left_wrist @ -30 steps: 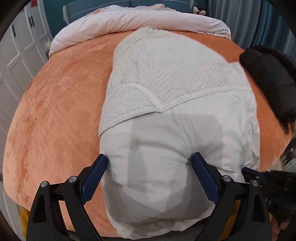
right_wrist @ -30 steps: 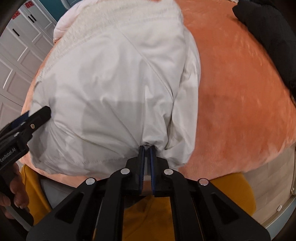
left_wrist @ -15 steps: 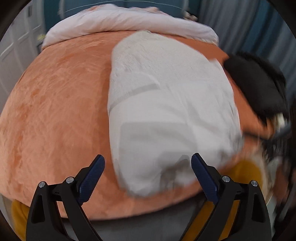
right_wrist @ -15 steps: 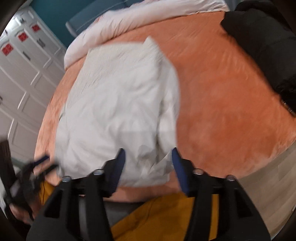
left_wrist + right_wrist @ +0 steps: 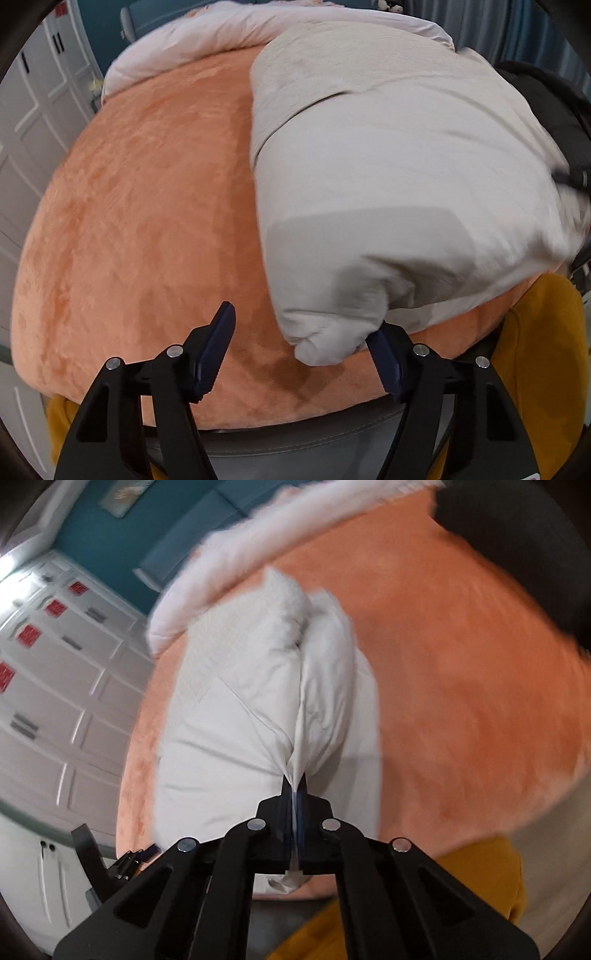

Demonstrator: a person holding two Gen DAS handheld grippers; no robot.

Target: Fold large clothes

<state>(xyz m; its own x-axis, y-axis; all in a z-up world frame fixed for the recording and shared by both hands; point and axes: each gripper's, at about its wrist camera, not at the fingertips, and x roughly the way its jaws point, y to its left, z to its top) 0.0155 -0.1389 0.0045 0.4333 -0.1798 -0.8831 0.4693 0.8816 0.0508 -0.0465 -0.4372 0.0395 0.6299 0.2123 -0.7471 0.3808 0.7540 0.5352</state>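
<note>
**Pinching a white padded garment at its near edge**

Clamping a thin pleat of fabric, the right gripper [image 5: 294, 794] is sitting at six o'clock in its view, jaws fully closed on the white garment [image 5: 236, 716]. The left gripper [image 5: 301, 354] is standing apart, its jaws having just been narrowing, a puffy corner bulging between them but not pressed. Beyond, the garment is lying partly folded on the orange bedspread [image 5: 147, 221], stretching toward twelve o'clock. It is looking soft, bulky and light; corners and hems are seeming the best holds. A black garment [image 5: 517, 546] is resting at two o'clock.
</note>
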